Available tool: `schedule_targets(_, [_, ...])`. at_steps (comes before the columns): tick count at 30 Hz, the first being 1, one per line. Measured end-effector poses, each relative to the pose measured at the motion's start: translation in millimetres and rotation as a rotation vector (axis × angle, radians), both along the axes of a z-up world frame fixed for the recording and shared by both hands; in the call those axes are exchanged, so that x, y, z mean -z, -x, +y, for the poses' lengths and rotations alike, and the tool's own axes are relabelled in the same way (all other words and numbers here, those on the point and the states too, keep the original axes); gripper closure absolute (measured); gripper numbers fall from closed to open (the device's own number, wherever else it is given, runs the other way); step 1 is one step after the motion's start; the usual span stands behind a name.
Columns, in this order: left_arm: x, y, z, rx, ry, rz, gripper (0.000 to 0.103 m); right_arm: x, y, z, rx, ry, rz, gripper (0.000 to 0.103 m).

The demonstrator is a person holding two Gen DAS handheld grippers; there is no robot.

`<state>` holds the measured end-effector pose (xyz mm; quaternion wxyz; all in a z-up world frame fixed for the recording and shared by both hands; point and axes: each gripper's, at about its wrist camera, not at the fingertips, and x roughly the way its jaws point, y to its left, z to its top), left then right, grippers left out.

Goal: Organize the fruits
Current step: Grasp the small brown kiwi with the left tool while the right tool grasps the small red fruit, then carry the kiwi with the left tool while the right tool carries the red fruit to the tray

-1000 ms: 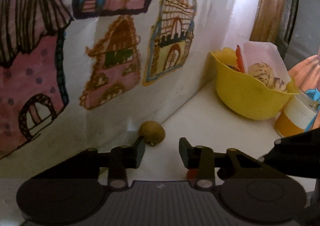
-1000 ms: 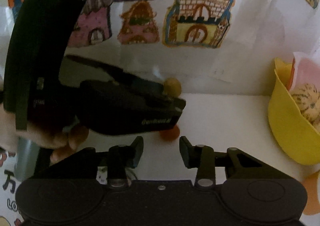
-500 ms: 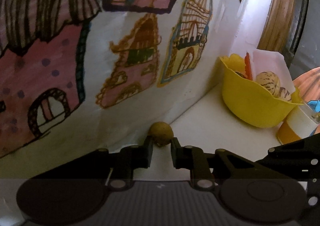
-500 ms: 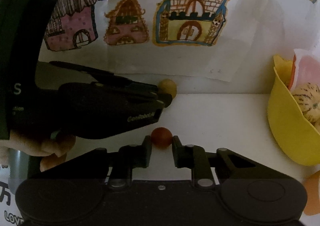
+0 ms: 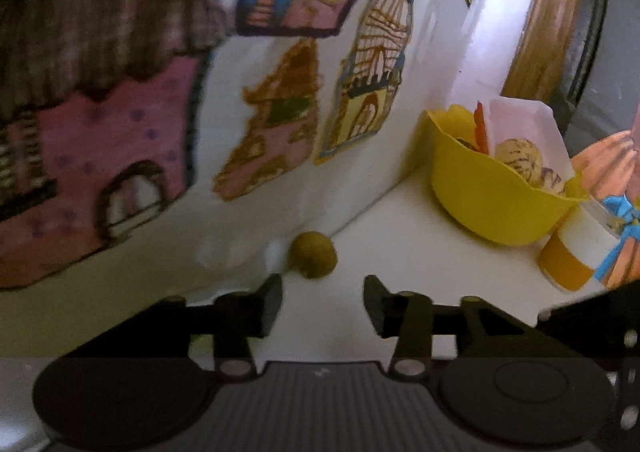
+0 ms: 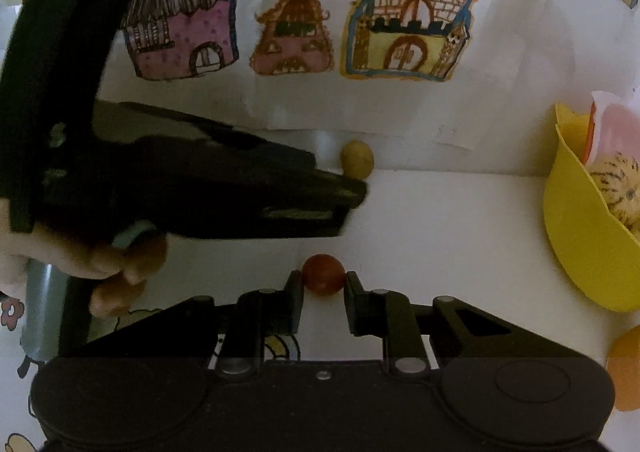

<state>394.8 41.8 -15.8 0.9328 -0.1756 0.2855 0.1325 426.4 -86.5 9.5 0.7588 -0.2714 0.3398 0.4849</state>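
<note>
A small brownish-green fruit (image 5: 314, 255) lies on the white table against the wall, just past my left gripper (image 5: 323, 304), whose fingers stand wide apart and empty. In the right wrist view the same fruit (image 6: 357, 159) sits beyond the tip of the left gripper (image 6: 352, 191), held by a hand (image 6: 100, 264). My right gripper (image 6: 323, 288) is shut on a small red fruit (image 6: 323, 274), which is pinched between both fingertips at table level. A yellow bowl (image 5: 492, 203) at the right holds a pale striped fruit (image 5: 518, 161).
The wall (image 5: 360, 179) covered in house drawings closes off the far side. The yellow bowl (image 6: 580, 236) also holds a white foam tray (image 5: 520, 119). An orange-and-white cup (image 5: 572, 256) stands beside it. A grey cylinder (image 6: 40, 312) stands at the far left.
My left gripper's fingers, narrowed around the brownish fruit half a second ago, have spread wide and the fruit still lies by the wall. The right gripper has closed on the red fruit.
</note>
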Motion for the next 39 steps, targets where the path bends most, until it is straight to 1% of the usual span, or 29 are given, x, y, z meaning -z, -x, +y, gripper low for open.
schedule_targets(2, [-0.5, -6.3, -4.5, -0.028, -0.005, 0.004, 0.047, 2.3, -3.2, 1.5, 0.003, -0.003, 0.004, 0.08])
schedule_targets(4, [-0.5, -11.1, -6.9, -0.064, -0.003, 0.008, 0.047, 4.5, -5.8, 1.8, 0.002, -0.005, 0.004, 0.08])
schedule_targets(6, [-0.4, -13.9, -6.0, -0.113, 0.014, 0.006, 0.052, 5.4, -5.5, 0.8, -0.003, -0.004, -0.001, 0.08])
schedule_targets(8, [0.7, -16.7, -5.1, -0.134, 0.02, 0.002, 0.063, 6.6, -6.7, -0.9, -0.008, -0.006, -0.004, 0.08])
schedule_targets(10, [2.7, -19.5, -3.9, -0.144, 0.017, -0.004, 0.072, 8.4, -8.1, -3.3, -0.005, -0.014, 0.0, 0.079])
schedule_targets(13, [6.0, -13.8, -1.3, -0.131, 0.009, -0.015, 0.075, 11.6, -9.2, -4.0, 0.0, -0.024, 0.003, 0.079])
schedule_targets(17, [6.6, -5.7, 1.3, -0.122, 0.022, -0.02, 0.075, 11.5, -7.8, -7.2, 0.017, -0.035, 0.004, 0.08])
schedule_targets(22, [4.7, 13.3, 1.1, -0.083, 0.035, -0.01, 0.075, 8.7, -0.8, -12.3, 0.041, -0.036, 0.013, 0.08])
schedule_targets(28, [-1.6, 48.4, -4.3, -0.026, 0.038, 0.002, 0.075, 1.2, 15.0, -18.7, 0.057, -0.038, 0.026, 0.08])
schedule_targets(31, [-6.9, 68.6, -8.0, 0.005, 0.027, 0.005, 0.075, -2.2, 25.7, -22.3, 0.063, -0.035, 0.029, 0.08])
schedule_targets(34, [-10.4, 86.3, -10.5, 0.027, 0.018, 0.009, 0.075, -1.6, 36.3, -20.6, 0.068, -0.018, 0.005, 0.08])
schedule_targets(36, [-11.6, 97.4, -9.5, 0.033, 0.008, 0.012, 0.075, -0.3, 39.2, -18.9, 0.086, -0.015, -0.012, 0.075])
schedule_targets(39, [-12.5, 106.5, -6.6, 0.037, 0.004, 0.023, 0.075, 1.9, 35.3, -16.1, 0.125, -0.028, 0.011, 0.071])
